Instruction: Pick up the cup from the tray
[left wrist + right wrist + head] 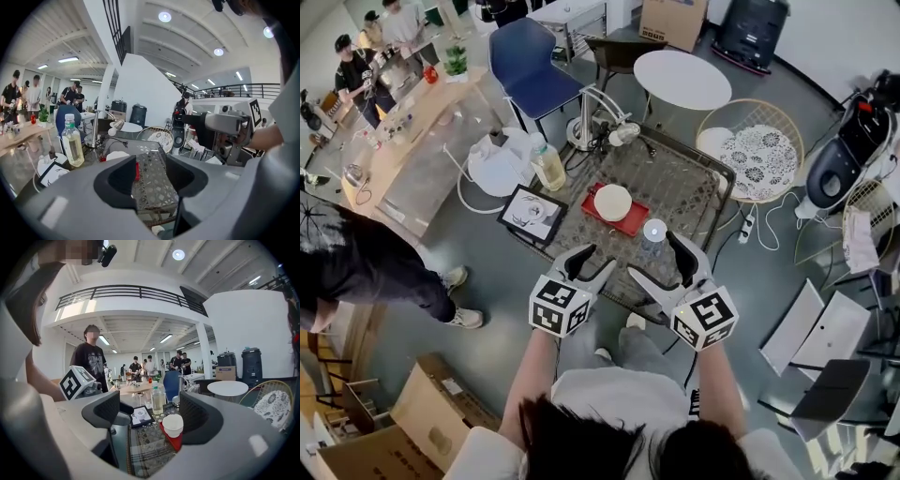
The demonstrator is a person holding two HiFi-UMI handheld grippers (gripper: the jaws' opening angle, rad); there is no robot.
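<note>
A white cup (612,202) stands on a red tray (628,223) in the middle of a patterned table (675,183). Both grippers hover over the table's near edge, short of the tray. My left gripper (592,260) is open with nothing between its jaws; in its own view (150,176) the cup (117,155) peeks over the left jaw. My right gripper (656,258) is open too. Its view (147,416) shows the cup (173,425) on the tray (175,442) ahead, close to the right jaw and apart from it.
A clear bottle with a white cap (653,234) stands just in front of the right gripper. A bottle of yellow liquid (548,167) and a framed picture (532,214) sit at the table's left. A blue chair (530,66), round white table (682,78) and people stand beyond.
</note>
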